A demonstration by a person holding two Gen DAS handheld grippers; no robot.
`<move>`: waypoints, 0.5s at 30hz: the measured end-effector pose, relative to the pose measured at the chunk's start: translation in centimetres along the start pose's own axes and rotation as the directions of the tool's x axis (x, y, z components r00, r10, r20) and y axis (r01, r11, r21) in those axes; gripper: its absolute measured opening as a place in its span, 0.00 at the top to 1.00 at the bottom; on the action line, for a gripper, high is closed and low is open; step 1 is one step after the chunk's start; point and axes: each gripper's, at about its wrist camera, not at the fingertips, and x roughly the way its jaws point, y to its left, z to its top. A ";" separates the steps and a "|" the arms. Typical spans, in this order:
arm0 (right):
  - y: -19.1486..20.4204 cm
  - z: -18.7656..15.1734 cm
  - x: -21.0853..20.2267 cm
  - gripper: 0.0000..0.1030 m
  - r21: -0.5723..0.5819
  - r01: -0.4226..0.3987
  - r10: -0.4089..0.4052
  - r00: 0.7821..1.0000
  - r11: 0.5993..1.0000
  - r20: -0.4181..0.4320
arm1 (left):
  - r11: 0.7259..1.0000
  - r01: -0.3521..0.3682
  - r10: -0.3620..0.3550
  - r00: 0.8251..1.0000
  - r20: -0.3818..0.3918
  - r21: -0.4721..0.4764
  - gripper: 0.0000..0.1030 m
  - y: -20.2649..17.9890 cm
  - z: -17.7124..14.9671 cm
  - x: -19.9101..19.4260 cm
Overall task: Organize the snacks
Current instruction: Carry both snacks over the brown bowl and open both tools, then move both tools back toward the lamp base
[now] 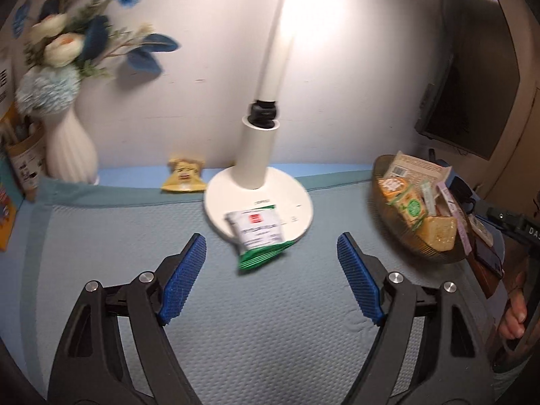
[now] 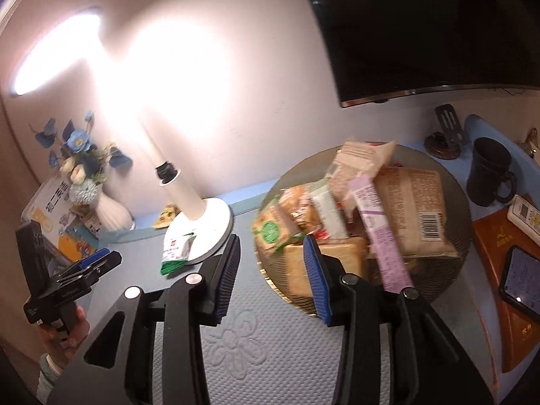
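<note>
A white-and-green snack packet [image 1: 257,236] [image 2: 175,249] leans on the front edge of the lamp base, partly on the blue mat. My left gripper [image 1: 270,238] [image 2: 108,258] is open just short of it, with the packet between and beyond its blue pads. A yellow packet [image 1: 184,177] [image 2: 165,216] lies by the wall behind. A dark round bowl [image 1: 401,236] [image 2: 460,202] heaped with several wrapped snacks sits to the right. My right gripper [image 2: 272,246] is open and holds nothing, its right pad over the bowl's near rim.
A white desk lamp [image 1: 258,155] [image 2: 202,216] stands mid-table. A white vase of blue flowers [image 1: 71,148] [image 2: 113,214] is at the back left. Right of the bowl are a dark mug [image 2: 489,172], a remote [image 2: 526,216], a phone [image 2: 523,280] and a brown box [image 2: 496,253].
</note>
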 end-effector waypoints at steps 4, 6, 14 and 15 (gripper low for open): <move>5.6 -1.2 1.9 0.55 -0.102 -0.051 0.045 0.997 0.994 -0.061 | 0.995 -0.070 0.070 0.998 -0.006 -0.067 0.21 4.4 -1.7 -1.7; 8.1 -2.1 3.4 0.47 -0.143 -0.067 0.054 0.994 0.987 -0.097 | 0.990 -0.116 0.115 0.993 -0.015 -0.085 0.18 6.0 -2.9 -1.8; 11.0 -8.9 11.7 0.25 -0.196 -0.048 0.017 0.988 0.980 -0.156 | 0.941 -0.316 0.301 0.945 -0.126 -0.121 0.16 10.1 -8.3 2.0; 10.3 -9.5 12.5 0.18 -0.156 -0.060 0.031 0.983 0.986 -0.182 | 0.946 -0.292 0.279 0.954 -0.109 -0.139 0.14 10.2 -8.2 1.7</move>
